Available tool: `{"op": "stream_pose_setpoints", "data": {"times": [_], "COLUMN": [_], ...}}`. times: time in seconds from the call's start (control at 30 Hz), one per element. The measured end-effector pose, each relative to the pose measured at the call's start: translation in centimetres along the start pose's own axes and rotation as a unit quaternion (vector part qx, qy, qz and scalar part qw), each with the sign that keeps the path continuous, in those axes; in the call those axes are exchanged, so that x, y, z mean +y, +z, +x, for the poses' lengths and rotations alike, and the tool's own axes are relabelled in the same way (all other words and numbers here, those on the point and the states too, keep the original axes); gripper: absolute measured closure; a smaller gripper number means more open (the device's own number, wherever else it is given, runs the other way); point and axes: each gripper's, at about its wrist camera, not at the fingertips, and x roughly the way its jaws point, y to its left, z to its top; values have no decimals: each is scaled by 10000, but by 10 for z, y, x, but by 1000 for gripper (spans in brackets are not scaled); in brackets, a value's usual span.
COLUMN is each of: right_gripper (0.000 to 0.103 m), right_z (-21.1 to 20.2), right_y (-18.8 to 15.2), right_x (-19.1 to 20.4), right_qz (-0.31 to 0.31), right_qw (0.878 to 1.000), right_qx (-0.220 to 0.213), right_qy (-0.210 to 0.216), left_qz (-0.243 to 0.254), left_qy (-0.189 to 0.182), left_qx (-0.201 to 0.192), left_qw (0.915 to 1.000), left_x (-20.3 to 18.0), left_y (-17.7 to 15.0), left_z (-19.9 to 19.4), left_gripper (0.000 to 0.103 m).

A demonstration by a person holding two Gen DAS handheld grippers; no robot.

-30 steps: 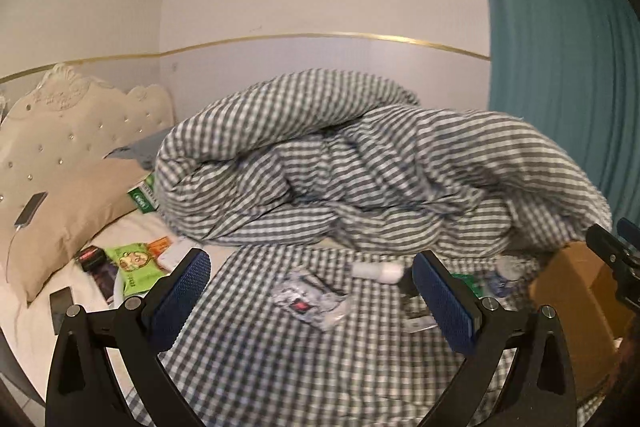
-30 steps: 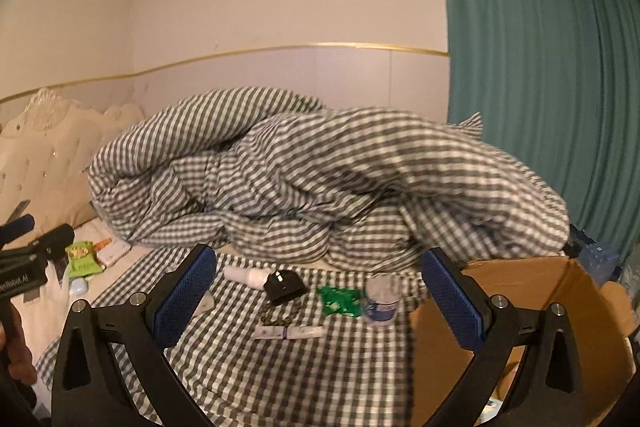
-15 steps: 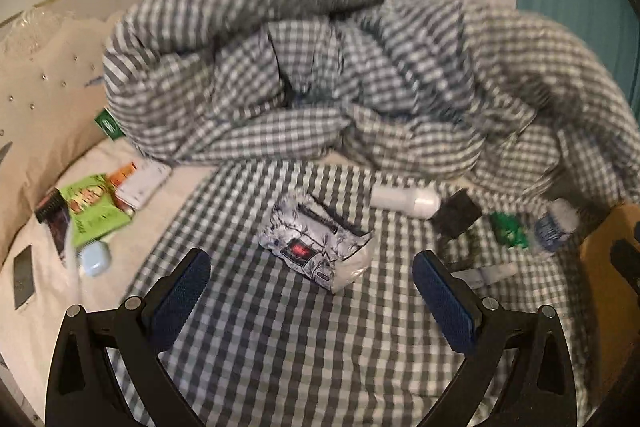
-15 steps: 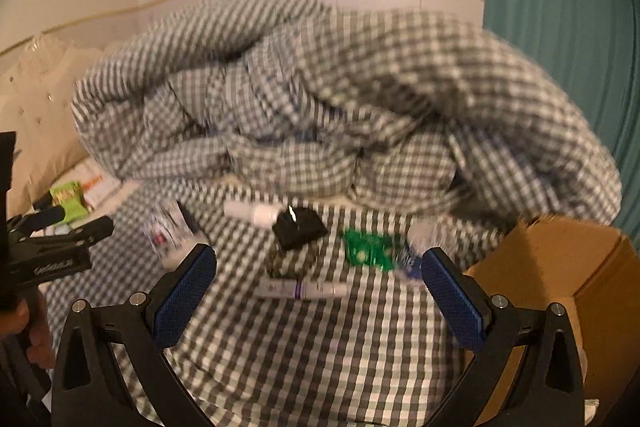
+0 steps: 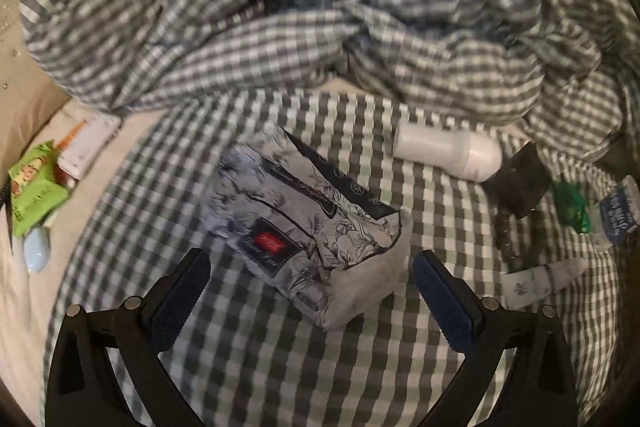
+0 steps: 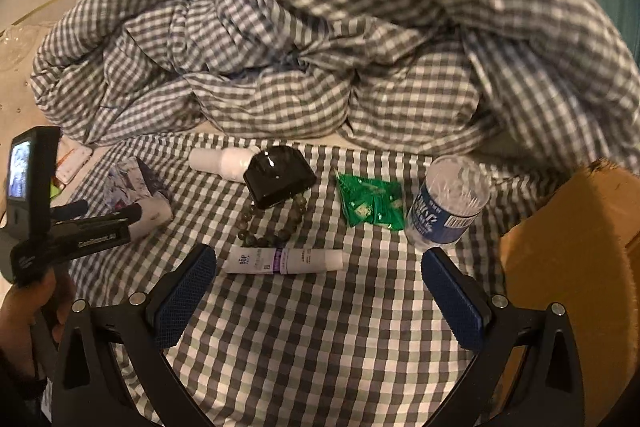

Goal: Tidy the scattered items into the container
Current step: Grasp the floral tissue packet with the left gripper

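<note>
Bed [image 6: 320, 347]: grey-white checked sheet, flat in front; bunched checked duvet [image 6: 340, 27] behind. On sheet: patterned pouch [image 5: 304, 227], white bottle [image 6: 224, 163] on side, black case [image 6: 278, 179] touching bead bracelet [image 6: 272, 227], green packet [image 6: 368, 203], blue-label jar [image 6: 444, 207], white-purple tube [image 6: 284, 261]. Far left, on cream area: green sachet [image 5: 34, 187], small box [image 5: 86, 143].

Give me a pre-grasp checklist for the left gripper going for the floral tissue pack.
1. Left gripper open: ok, jaws wide apart.
2. Floral tissue pack lined up between the fingers: ok, roughly centred just ahead.
3. Pack free of neighbours: ok, white bottle lies apart from it.
4. Right gripper clear and empty: ok, open above the small tube.
5. Cardboard box reachable: ok, at the right edge.
6. Room inside the box: cannot tell, its interior is out of sight.
</note>
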Motion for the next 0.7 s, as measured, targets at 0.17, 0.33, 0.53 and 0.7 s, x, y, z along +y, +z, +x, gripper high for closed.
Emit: {"op": "stream_pose_setpoints", "data": {"times": [0.17,0.33,0.53,0.7], "right_gripper": [0,0,0,0], "right_z": [9,16,26,36], "right_y": [-2,-3,-4,-7], "right_x": [-1,-2,0,10], "right_qz": [-14,-14,-14,-116], "right_qw": [10000,9999,9998,9994], "right_qx": [63,121,207,307], "right_qy": [-1,-12,12,58], "left_qz": [-107,-339,-331,-339], "left_qy": [-35,-208,-280,-437], "left_qx": [325,288,21,-104], "left_qw": [9994,9988,9991,9984], "left_x": [-2,5,9,12], "left_y": [1,-1,-1,-2], "left_z": [24,36,27,16], "left_gripper": [0,17,65,76]}}
